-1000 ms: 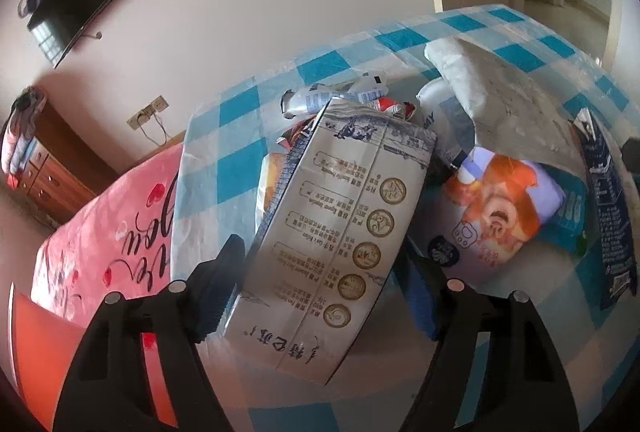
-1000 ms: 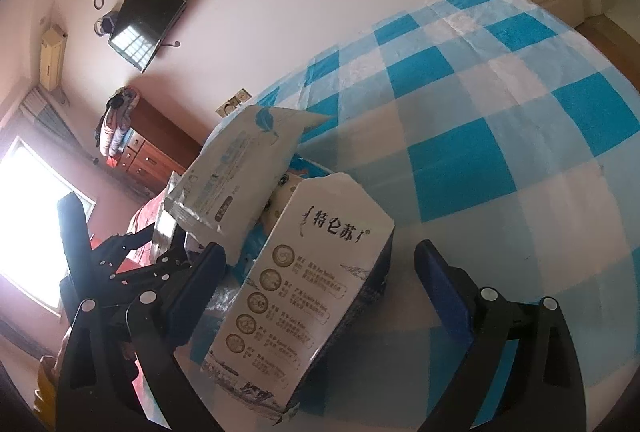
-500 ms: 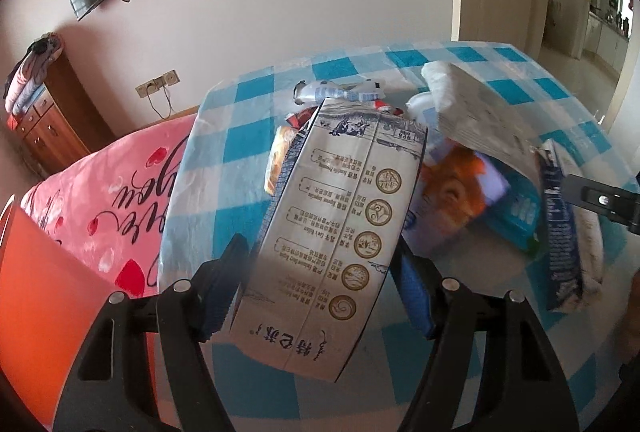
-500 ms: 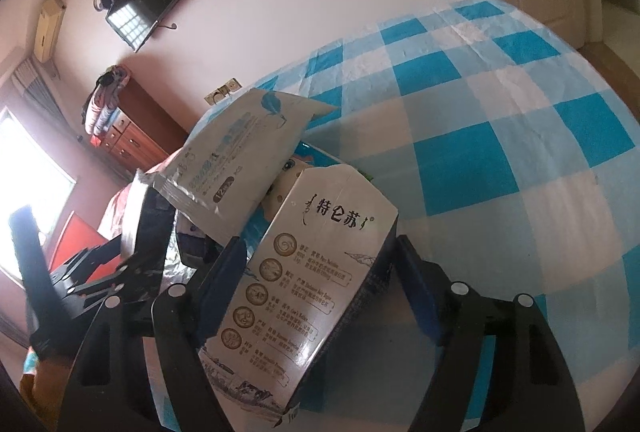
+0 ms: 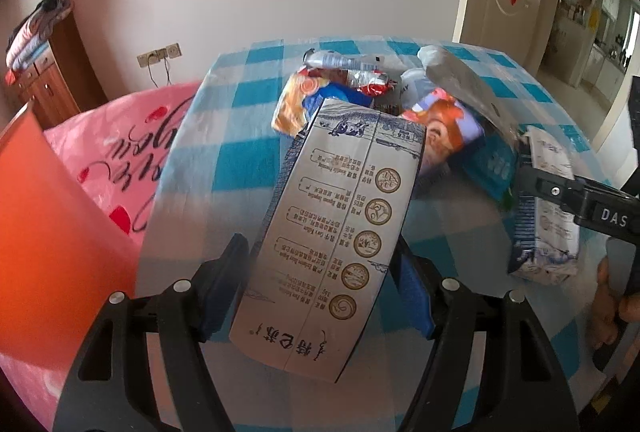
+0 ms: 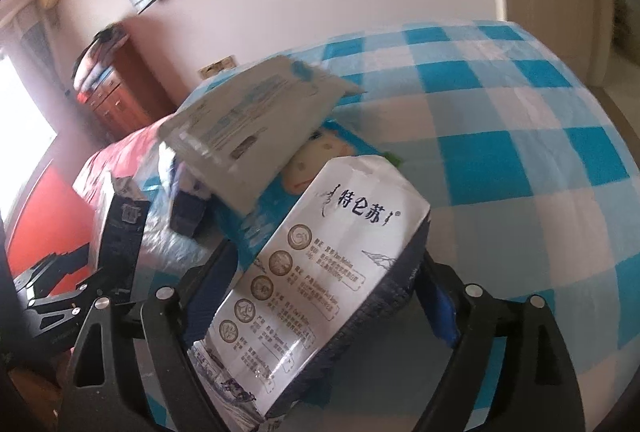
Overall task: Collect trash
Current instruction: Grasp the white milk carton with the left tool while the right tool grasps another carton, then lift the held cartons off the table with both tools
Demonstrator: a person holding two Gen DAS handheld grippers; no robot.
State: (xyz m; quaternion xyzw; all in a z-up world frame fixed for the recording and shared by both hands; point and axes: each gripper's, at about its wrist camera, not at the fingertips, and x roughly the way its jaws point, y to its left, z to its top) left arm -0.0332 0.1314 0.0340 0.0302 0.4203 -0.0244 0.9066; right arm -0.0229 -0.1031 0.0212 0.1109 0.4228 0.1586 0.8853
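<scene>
A white milk carton (image 5: pixel 340 224) with brown round emblems stands tilted above the checked table (image 5: pixel 240 160), and my left gripper (image 5: pixel 320 280) is shut on it, a pad on each side. A second, crumpled milk carton (image 6: pixel 320 272) sits between the pads of my right gripper (image 6: pixel 324 284). Its jaws are opening a little, with the pads still on the carton's sides. In the left wrist view the right gripper (image 5: pixel 560 192) reaches in from the right with that carton (image 5: pixel 548 232). The left gripper's frame (image 6: pixel 60 296) and its carton (image 6: pixel 120 216) show at the left of the right wrist view.
A heap of snack wrappers (image 5: pixel 360 80) and packets, topped by a grey pouch (image 6: pixel 248 124), lies mid-table. A pink plastic bag (image 5: pixel 120 152) and an orange surface (image 5: pixel 48 224) sit left of the table. A hand (image 5: pixel 608 296) grips the right tool. Bare checked cloth (image 6: pixel 520 152) spreads to the right.
Both wrists have rolled and the views have shifted sideways. The right jaws came in round the second carton. The right gripper has come further into the left wrist view.
</scene>
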